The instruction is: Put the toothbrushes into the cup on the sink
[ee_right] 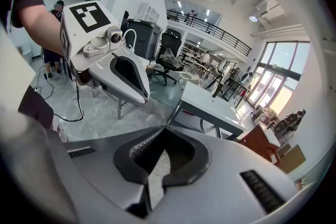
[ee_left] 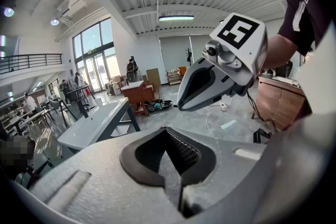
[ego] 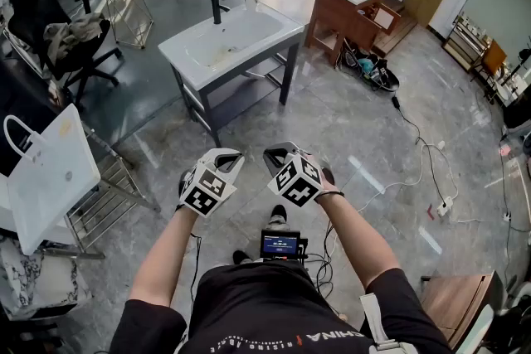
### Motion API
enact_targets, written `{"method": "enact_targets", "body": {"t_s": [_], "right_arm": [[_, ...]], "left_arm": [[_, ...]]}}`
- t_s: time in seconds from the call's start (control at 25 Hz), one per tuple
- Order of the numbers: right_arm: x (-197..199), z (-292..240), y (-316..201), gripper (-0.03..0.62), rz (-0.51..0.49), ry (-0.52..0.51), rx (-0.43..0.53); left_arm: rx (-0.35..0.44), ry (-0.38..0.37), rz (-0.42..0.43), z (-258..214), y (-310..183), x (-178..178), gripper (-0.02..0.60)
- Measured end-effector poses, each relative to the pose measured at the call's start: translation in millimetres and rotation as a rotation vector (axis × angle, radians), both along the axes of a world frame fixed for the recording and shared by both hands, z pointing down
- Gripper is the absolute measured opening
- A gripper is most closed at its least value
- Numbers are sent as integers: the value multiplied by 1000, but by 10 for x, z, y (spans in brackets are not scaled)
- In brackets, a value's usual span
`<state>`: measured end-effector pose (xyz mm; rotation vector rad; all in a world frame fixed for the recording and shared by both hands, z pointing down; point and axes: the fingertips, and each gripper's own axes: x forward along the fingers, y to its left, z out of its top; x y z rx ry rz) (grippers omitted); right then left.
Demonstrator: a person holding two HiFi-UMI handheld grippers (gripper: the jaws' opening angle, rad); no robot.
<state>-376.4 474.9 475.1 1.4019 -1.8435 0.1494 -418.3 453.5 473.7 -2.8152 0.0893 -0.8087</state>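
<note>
My left gripper point(ego: 226, 158) and right gripper point(ego: 279, 153): pressed together, empty. White rectangular sink point(ego: 274, 25) lies well ahead, slightly left; left gripper nearer.

Sink point(ego: 228, 41) ahead, centre; faucet point(ego: 218, 8) on its far edge. Second vanity point(ego: 353, 0) behind, right. Office chair point(ego: 70, 46) left of sink. Left gripper point(ego: 228, 157), right gripper point(ego: 275, 153) side by side, well short of sink. Cables point(ego: 419, 153) on floor, right.
</note>
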Motion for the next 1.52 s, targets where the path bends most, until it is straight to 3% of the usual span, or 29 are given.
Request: {"method": "enact_targets", "body": {"t_s": [0.48,0.88,1.16,1.4,1.52], "right_arm": [[97,10,-170,9,56,-111,-38],[309,92,-242,9,49,-42,-49],[607,152,-468,9,4,97,-22],[984,315,-737,9,-22,99,-45],[1240,372,-925,9,-36,87,-46]], "left_arm": [[-83,-26,-18,45,-110,71,6],[-105,-34,-9,150,-179,293,6],[-66,-39,-6,265,-381,619,6],[-15,-71,0,334,-630,1034,6],[47,-111,16,384,-802,1307,6]]}}
